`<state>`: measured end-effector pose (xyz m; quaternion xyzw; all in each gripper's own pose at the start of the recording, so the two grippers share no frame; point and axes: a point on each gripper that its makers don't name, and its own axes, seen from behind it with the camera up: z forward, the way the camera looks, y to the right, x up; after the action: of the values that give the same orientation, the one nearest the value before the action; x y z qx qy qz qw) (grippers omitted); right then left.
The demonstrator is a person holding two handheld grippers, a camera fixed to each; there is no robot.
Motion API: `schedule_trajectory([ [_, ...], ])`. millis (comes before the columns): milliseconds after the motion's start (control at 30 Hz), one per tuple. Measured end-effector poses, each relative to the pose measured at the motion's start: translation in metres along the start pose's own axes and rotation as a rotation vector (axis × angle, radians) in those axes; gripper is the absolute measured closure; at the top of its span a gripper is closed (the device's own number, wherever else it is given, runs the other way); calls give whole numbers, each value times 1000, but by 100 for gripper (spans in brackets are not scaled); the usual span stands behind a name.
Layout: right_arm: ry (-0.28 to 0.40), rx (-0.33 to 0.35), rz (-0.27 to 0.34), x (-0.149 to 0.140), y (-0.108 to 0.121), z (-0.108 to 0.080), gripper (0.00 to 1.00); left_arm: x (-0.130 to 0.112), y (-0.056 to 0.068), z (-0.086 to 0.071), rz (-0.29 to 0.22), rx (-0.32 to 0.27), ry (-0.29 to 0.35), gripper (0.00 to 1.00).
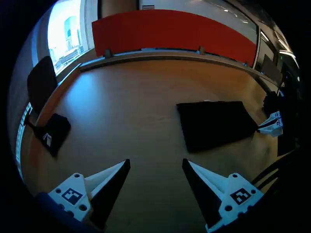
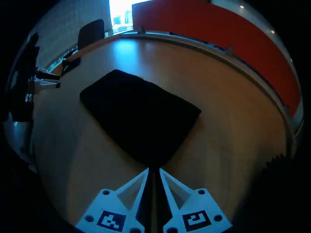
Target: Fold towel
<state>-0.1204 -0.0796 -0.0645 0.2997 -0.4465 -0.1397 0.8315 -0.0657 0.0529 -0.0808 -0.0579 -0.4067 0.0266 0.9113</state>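
The left gripper hangs spread wide over the pale wooden table, grasping nothing; the black folded towel lies flat ahead of it and off to its right, well apart from its fingers. The right gripper is clenched almost completely, its tips at the towel's nearest corner, apparently pinching it, though the dark cloth blurs the contact.

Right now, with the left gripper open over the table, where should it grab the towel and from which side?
Pinch the towel at its free corner nearest the left gripper, coming in low from that gripper's side. It lies flat on the table, so only an edge or corner offers a pinch, and the right gripper looks closed on the neighbouring corner.
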Motion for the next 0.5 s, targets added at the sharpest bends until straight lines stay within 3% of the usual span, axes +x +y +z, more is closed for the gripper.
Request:
schedule_trajectory([
  [267,27,-4,-9,13,-2,-7,96,1,-1,0,0,-1,0,0],
  [500,71,-7,-57,43,-6,-18,96,2,-5,-2,-5,4,6,0],
])
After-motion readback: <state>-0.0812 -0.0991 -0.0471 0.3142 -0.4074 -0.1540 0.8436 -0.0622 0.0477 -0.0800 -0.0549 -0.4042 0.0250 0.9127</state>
